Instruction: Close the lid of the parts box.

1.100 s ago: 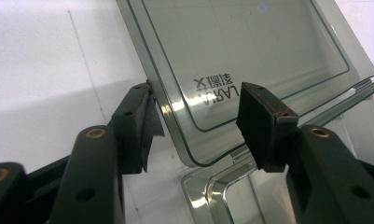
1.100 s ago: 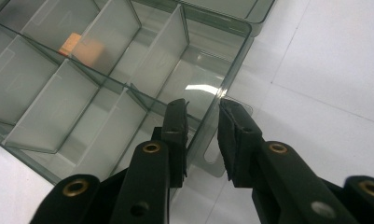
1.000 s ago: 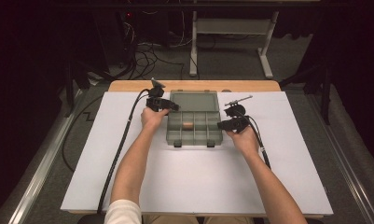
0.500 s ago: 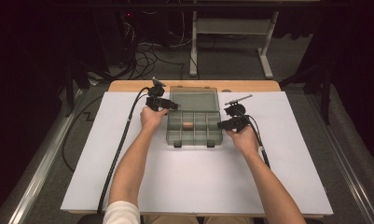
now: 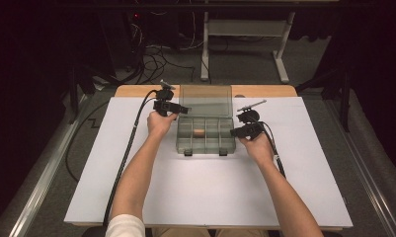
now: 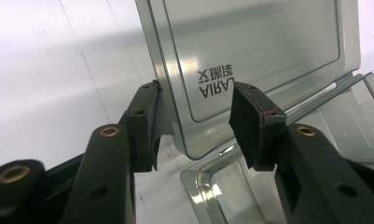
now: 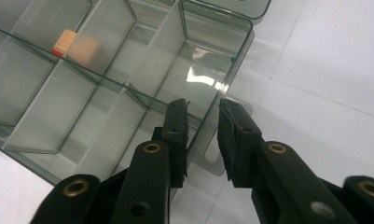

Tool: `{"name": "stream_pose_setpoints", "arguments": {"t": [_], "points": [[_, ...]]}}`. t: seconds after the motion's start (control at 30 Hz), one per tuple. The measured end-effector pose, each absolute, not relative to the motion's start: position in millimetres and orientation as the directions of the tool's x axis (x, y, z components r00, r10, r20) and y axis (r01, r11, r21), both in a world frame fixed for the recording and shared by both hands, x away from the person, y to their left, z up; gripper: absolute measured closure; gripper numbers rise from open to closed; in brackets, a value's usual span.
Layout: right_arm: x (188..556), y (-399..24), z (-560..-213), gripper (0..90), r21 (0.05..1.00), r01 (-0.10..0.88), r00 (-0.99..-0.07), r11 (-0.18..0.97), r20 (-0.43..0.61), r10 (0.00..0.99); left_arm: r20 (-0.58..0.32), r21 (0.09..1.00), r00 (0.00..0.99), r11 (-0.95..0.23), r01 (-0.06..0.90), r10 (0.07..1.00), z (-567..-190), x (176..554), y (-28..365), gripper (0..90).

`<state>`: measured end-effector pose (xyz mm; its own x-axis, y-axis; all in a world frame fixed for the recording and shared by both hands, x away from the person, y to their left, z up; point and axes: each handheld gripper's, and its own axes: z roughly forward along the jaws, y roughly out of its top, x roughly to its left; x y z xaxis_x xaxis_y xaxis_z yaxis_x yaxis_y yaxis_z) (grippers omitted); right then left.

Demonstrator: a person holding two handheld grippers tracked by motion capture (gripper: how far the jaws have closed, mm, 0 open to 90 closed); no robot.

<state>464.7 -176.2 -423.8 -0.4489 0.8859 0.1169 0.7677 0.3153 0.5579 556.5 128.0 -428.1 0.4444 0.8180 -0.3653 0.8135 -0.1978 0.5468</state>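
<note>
Your clear grey organizer box (image 5: 205,136) lies open on the white table, its lid (image 5: 206,101) raised at the far side. One small tan block (image 5: 199,132) sits in a middle compartment.

smoky grey see-through compartment box (image 5: 205,134), tan block (image 5: 199,132) inside, black tongs (image 6: 194,123), white table sheet (image 5: 210,187)

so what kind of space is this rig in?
Probably a lab or recording workspace: a white-covered table holding one clear compartment box, loose cables on the floor behind it, a bare metal desk frame and dark surroundings.
</note>
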Motion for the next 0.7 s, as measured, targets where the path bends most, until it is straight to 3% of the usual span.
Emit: {"name": "stream_pose_setpoints", "arguments": {"t": [0.7], "points": [[463,-175,-424,73.3,0.563,0.763,-0.447,0.318,0.104,0.888,-0.222,0.590,0.511,-0.303,0.749,0.830,-410,539,122,57.4]]}}
